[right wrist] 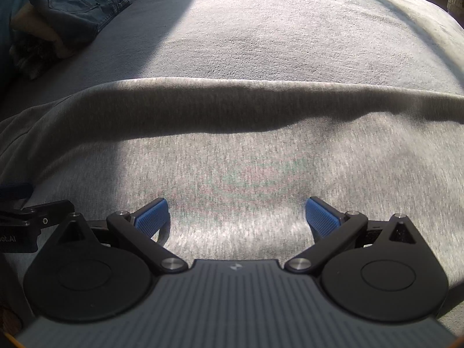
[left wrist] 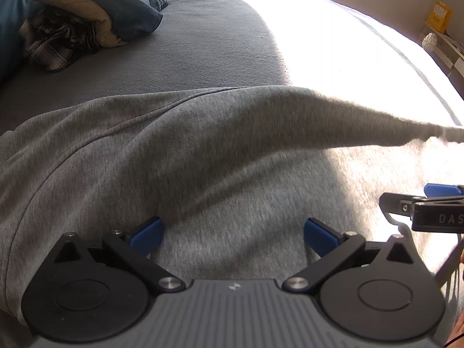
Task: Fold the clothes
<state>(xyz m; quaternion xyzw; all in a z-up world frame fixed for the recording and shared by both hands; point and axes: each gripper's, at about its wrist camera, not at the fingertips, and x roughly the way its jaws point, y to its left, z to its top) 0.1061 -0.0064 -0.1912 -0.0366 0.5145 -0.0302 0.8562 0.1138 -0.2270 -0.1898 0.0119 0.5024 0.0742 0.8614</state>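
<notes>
Two grippers, left gripper [left wrist: 233, 232] and right gripper [right wrist: 236, 214], both spread wide, gripping nothing, hovering just over one grey sweatshirt [right wrist: 232, 156] spread on one grey bed cover [right wrist: 261, 34]. One pile of three folded garments [left wrist: 87, 14] far left, jeans [right wrist: 78, 3] topmost.

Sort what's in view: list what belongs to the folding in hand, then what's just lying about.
In hand:
grey sweatshirt
left gripper, open
right gripper, open

Lying about:
folded jeans
beige garment
plaid shirt
grey blanket
yellow box
</notes>
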